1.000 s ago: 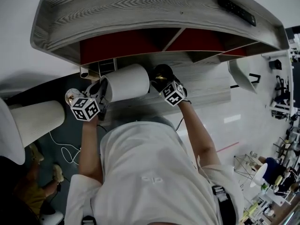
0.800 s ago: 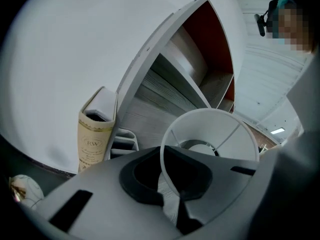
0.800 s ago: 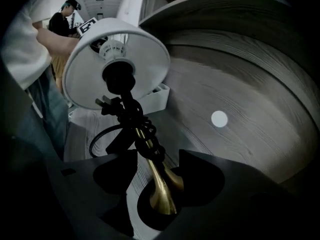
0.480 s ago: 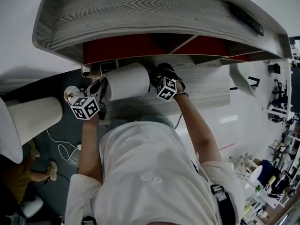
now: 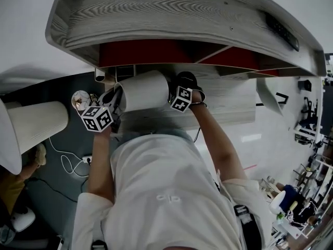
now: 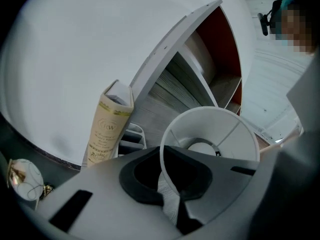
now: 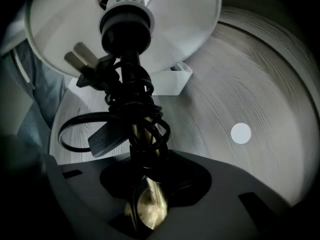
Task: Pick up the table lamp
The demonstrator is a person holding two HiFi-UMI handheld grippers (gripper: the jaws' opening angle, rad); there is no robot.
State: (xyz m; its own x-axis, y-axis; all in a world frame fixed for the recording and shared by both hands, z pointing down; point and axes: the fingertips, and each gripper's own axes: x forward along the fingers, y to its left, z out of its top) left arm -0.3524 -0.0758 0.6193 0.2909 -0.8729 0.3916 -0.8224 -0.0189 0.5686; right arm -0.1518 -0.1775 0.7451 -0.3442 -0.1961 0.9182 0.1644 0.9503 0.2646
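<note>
1. Containers first: the grey wood-grain shelf unit (image 5: 156, 14) is running across the top of the frame, showing its red-backed compartments (image 5: 145, 53). A small white rectangular tray (image 7: 172, 79) is sitting on the desktop, and I can't see inside it. A cream rolled paper tube (image 6: 107, 126) is standing in a grey slotted holder (image 6: 129, 136).
2. The white-shaded, brass-stemmed table lamp (image 5: 143, 91) is lying sideways mid-frame between both grippers. The left gripper (image 5: 116, 97) is pinching the shade's rim, jaws together on it. The right gripper (image 5: 178, 86) has just been closing and is squeezing the brass stem (image 7: 149, 206), which has a black cord (image 7: 130, 104) coiled round it.
3. Counting: two grippers, one tray and two white shades. The second lamp shade (image 5: 39, 126) is sitting at the left edge.
</note>
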